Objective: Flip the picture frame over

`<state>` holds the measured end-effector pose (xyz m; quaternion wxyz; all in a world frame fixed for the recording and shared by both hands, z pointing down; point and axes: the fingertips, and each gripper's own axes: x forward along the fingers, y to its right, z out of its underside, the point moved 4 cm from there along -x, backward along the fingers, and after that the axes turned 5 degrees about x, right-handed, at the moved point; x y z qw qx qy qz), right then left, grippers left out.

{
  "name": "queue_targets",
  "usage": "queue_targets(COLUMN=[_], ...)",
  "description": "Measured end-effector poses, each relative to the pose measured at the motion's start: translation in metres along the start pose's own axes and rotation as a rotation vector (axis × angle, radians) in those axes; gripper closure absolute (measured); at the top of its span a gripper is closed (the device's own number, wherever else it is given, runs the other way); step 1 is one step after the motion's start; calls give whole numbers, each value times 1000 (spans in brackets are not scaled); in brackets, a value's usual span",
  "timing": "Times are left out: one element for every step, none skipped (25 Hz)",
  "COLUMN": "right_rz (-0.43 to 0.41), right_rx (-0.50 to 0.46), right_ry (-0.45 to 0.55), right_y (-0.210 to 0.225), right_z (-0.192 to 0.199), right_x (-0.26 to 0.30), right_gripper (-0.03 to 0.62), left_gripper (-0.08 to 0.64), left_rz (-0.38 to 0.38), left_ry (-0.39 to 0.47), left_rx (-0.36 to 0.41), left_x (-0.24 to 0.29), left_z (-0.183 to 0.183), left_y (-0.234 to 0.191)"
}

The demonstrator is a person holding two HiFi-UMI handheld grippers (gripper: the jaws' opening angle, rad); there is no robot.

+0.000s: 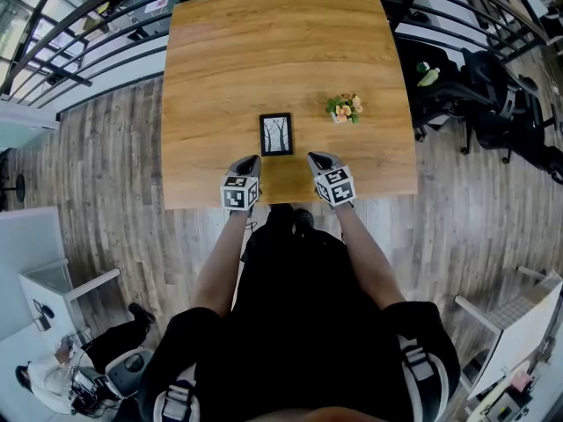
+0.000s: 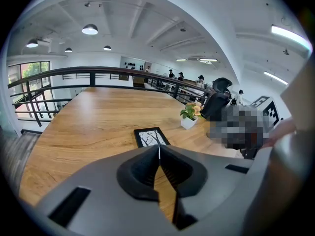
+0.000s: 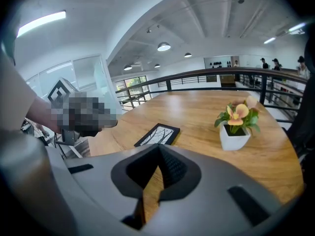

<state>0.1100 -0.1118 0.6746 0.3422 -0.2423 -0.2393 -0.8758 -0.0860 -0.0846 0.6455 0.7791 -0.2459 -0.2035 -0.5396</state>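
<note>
Bench (image 1: pixel 264 42), one: broad rectangular top of warm brown wood grain, smooth with a faint sheen. Picture frame (image 1: pixel 276 134), one: thin black rectangular border round a white print of bare branches. It lies flat, print side up, near the bench's front edge, just ahead of and between the two sets of tongs, touching neither. Potted plant (image 1: pixel 344 109), one: small white square pot, green leaves, peach-coloured flowers, upright to the right of the picture frame and apart from it. Left tongs (image 1: pixel 250 160) and right tongs (image 1: pixel 315 157), two sets: matte grey shells with black ribbed pads, each set closed tip to tip with nothing between. Cubes, two, faced with black-and-white squares: left cube (image 1: pixel 238 192), right cube (image 1: pixel 335 185). Floor (image 1: pixel 106 174): grey-brown planks. Railing (image 2: pixel 98 72): dark metal bars.
</note>
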Motion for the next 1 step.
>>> queue_targets(right_rz=[0], right_rx=[6], right_ry=[1], right_y=[-1], right_z=[2], right_x=[-1], right_gripper=[584], left_gripper=[534], left_rz=[1], left_ry=[-2], left_rx=[1], left_x=[0], left_z=[2], left_y=[2])
